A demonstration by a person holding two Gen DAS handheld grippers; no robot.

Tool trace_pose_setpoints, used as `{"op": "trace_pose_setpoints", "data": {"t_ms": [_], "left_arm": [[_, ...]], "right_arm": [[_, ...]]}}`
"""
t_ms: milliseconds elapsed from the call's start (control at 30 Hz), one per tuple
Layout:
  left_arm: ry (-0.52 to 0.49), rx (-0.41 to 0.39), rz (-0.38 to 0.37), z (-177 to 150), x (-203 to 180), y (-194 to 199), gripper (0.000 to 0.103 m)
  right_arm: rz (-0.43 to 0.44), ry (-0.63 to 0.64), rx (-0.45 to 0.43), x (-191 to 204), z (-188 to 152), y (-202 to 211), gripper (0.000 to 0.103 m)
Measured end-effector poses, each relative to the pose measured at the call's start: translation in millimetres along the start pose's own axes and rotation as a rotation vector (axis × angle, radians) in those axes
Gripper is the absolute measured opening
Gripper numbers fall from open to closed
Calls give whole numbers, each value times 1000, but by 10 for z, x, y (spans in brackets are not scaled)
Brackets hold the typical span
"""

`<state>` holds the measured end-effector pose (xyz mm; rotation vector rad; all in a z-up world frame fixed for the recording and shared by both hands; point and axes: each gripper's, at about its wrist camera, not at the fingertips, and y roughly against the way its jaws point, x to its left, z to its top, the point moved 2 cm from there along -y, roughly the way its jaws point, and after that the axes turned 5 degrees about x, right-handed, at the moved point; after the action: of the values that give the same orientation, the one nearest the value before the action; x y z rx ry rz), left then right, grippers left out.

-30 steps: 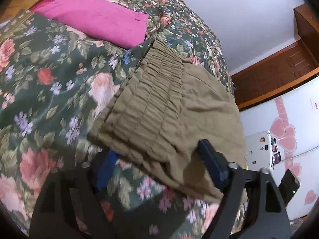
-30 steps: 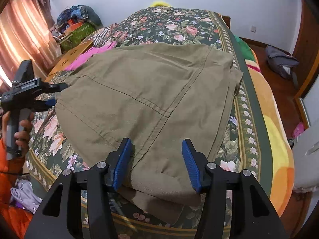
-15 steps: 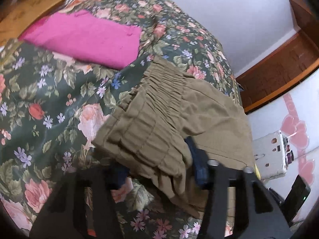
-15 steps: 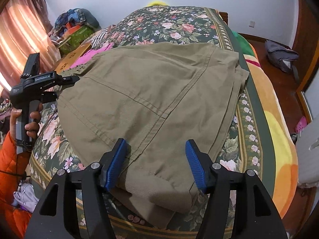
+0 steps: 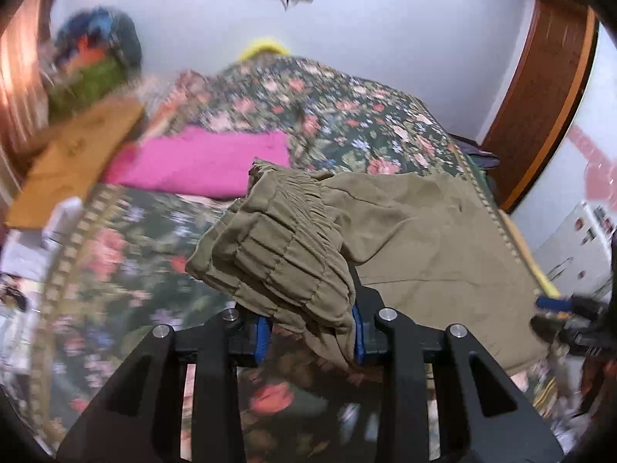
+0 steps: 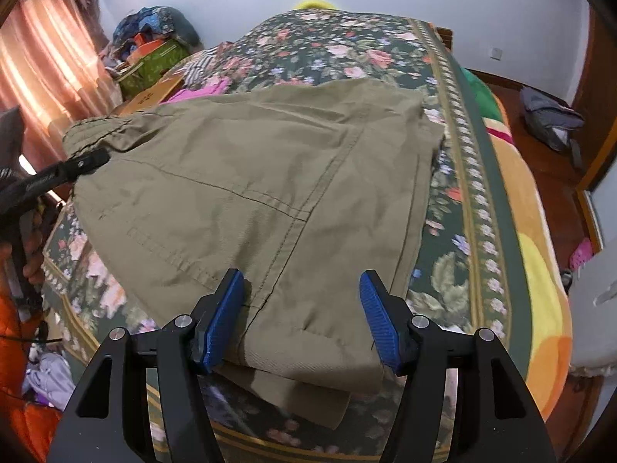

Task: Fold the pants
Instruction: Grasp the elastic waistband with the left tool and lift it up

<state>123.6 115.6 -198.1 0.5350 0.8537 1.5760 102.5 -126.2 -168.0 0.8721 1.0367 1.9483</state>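
Olive-green pants lie spread on the floral bedspread. My left gripper is shut on the gathered elastic waistband and holds that corner bunched and lifted off the bed. The left gripper also shows in the right wrist view at the pants' left edge. My right gripper is open, its blue pads on either side of the folded leg end at the near edge of the bed. The right gripper also shows in the left wrist view at far right.
A folded pink garment lies on the bed beyond the waistband. A cardboard box and a pile of clothes sit at the left. A grey bag lies on the wooden floor at right. A white fridge stands near the bed's foot.
My left gripper closed on the waistband and lifted it, bunching the fabric; its view swung upward. My right gripper moved slightly forward over the leg end, still open.
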Motion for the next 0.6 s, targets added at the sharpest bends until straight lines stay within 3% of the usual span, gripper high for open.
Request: {"op": "trace_pose_setpoints", "data": {"t_ms": [133, 400, 500, 600], "left_arm": [[-38, -61, 91, -105, 89, 275, 32], [-55, -136, 146, -234, 182, 590, 32], [-73, -158, 148, -256, 154, 654, 32], [-78, -169, 134, -250, 141, 712, 32]], "right_arm": [[0, 49, -2, 185, 160, 51, 57], [83, 157, -122, 837, 649, 152, 59], [103, 224, -100, 1169, 747, -46, 59], [123, 290, -18, 1418, 770, -314, 59]]}}
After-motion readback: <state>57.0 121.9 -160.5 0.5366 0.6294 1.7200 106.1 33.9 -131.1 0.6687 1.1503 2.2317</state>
